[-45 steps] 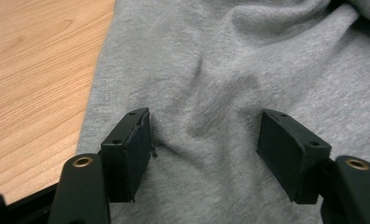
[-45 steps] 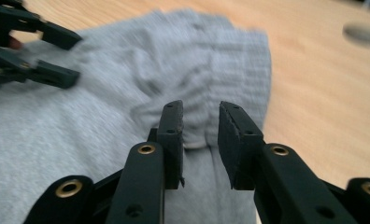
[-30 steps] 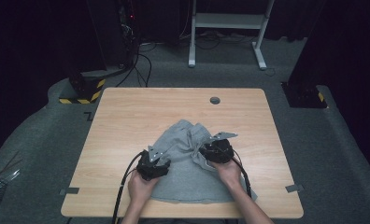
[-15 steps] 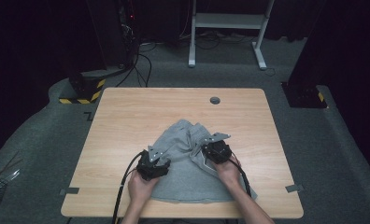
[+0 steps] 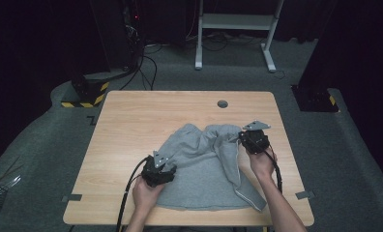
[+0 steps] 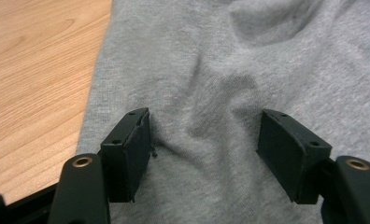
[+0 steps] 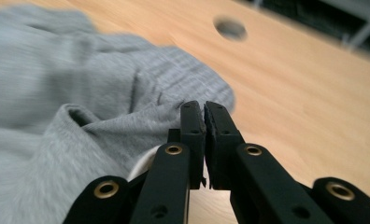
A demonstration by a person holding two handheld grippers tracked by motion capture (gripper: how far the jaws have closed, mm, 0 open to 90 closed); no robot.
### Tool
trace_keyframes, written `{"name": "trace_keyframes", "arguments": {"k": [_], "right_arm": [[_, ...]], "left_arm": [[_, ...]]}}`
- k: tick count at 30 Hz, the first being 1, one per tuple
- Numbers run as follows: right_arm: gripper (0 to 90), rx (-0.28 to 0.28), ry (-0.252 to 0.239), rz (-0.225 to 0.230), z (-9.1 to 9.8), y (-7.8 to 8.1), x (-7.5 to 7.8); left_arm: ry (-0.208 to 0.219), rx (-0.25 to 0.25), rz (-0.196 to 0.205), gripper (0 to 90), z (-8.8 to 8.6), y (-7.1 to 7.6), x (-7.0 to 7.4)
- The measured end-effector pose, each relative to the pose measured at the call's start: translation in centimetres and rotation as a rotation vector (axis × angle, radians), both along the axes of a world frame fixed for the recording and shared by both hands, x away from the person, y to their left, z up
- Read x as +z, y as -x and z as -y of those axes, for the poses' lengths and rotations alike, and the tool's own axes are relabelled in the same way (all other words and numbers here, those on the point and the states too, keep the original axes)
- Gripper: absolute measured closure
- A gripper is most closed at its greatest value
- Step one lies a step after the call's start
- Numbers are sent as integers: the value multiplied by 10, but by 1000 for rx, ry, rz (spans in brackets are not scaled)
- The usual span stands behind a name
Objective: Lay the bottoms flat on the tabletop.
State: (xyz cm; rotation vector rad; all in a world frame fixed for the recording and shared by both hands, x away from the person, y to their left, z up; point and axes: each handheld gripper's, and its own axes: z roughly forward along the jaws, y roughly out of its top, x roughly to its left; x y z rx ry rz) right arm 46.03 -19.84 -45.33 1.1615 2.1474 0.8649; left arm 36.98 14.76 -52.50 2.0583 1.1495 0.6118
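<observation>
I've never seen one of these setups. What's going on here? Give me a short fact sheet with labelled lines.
Work in hand: spreading out a grey garment on a wooden table
Left claw: open, jaws resting wide apart on the fabric near its edge
Right claw: jaws have just closed; shut on a fold of the garment, pulling it towards the table's right side
Garment: partly flat, bunched and creased where it is pulled
Table detail: round hole near the far edge

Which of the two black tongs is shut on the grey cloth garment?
The right tongs, beside the table's round hole: they pinch a fold of the grey cloth garment. The left tongs stand wide open over flat fabric.
</observation>
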Motion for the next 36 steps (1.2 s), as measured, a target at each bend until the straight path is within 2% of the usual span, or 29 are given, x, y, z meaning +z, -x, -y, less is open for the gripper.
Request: {"name": "trace_keyframes", "arguments": {"k": [1, 2, 3, 5, 8, 9, 10, 11, 13, 15, 16, 18, 19, 21, 23, 26, 27, 30, 31, 33, 34, 35, 36], "right_arm": [[843, -29, -26, -60, 6, -9, -9], [813, -50, -28, -103, 8, -13, -16], [778, -55, -26, -116, 9, -14, -21], [727, -36, -87, -115, 12, -6, -25], [671, 2, -172, -82, 13, 9, -17], [650, 15, -191, -76, 12, 15, -13], [636, 31, -190, -72, 10, 18, -11], [622, 55, -169, -70, 5, 23, -10], [604, 59, -89, -80, -4, 26, -16], [608, 41, -37, -126, -8, 20, -29], [635, 35, -15, -157, -8, 16, -36], [808, 36, 36, -198, -8, 12, -49], [880, 41, 49, -157, -5, 13, -50], [890, 30, 57, -135, 0, 13, -48], [892, 10, 80, -98, 7, 12, -40], [892, -27, 81, -67, 18, 9, -29], [888, -59, 71, -62, 24, 4, -26], [843, -105, 41, -100, 33, -3, -29], [779, -98, 7, -104, 33, -1, -31], [709, -60, -34, -84, 29, 8, -30], [695, -41, -49, -72, 26, 13, -28], [674, 3, -80, -61, 20, 25, -25], [664, 29, -78, -62, 16, 29, -25]], "left_arm": [[1, 0, 0, 343, 0, 0, 0], [1, 0, 0, 343, 0, 0, 0], [1, 0, 0, 343, 0, 0, 0], [0, -1, -1, 344, 0, 0, 0], [0, 0, 0, 343, 0, 0, 0], [0, 0, 0, 344, 0, 0, 0], [-1, 0, 0, 343, 0, 0, 0], [-1, 0, 1, 343, 0, 0, 0], [0, 0, 1, 343, 0, 0, 0], [0, 0, 1, 344, 0, 0, 0], [-1, 1, 2, 344, 0, 0, 0], [-1, 1, 2, 343, 0, 0, 0], [-1, 1, 2, 343, 0, 0, 0], [-1, 1, 2, 343, 0, 0, 0], [-1, 1, 2, 343, 0, 0, 0], [-1, 1, 2, 343, 0, 0, 0], [-1, 1, 2, 343, 0, 0, 0], [0, 2, 2, 343, 0, 0, 0], [1, 2, 2, 343, 0, 0, 0], [-1, 1, 2, 343, 0, 0, 0], [0, 3, 2, 343, 0, 0, 0], [0, 3, 2, 343, 0, 0, 0], [-1, 3, 2, 344, 0, 0, 0]]}}
